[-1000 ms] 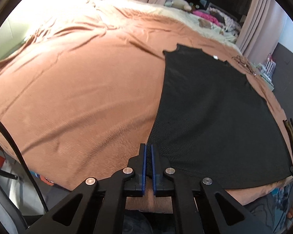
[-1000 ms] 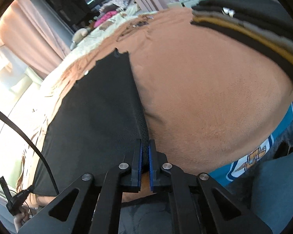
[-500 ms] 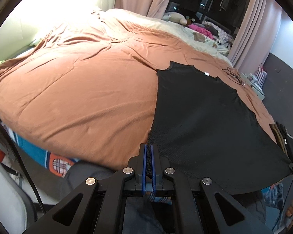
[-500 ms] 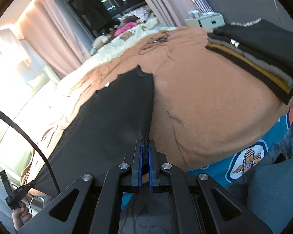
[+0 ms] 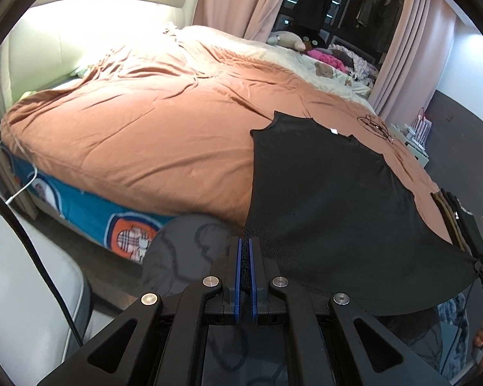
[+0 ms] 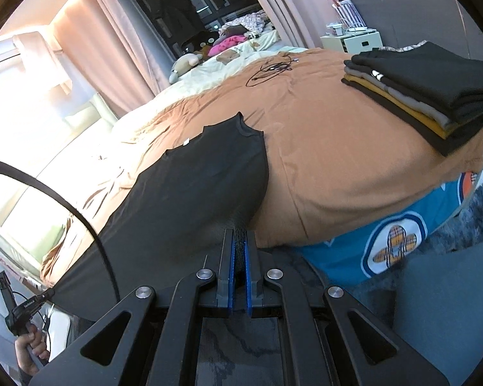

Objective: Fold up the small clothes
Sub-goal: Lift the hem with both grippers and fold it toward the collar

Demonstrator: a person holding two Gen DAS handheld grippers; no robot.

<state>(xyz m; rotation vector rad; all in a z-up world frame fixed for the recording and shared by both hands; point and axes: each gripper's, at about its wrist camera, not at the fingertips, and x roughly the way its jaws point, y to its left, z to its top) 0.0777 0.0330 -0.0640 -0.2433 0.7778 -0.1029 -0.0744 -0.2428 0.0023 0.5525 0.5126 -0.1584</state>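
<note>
Two hem corners pinched: left gripper and right gripper each clamp the black shirt; judgement: keep hem taut, level, while carrying it toward the collar.

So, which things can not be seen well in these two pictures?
- Shirt hem, left wrist view: the hand-held gripper covers the pinched corner.
- Shirt front print, both views: only the back shows.
- Label, left wrist view: too small to read.
- Stack, left wrist view: cut by the right edge.
</note>
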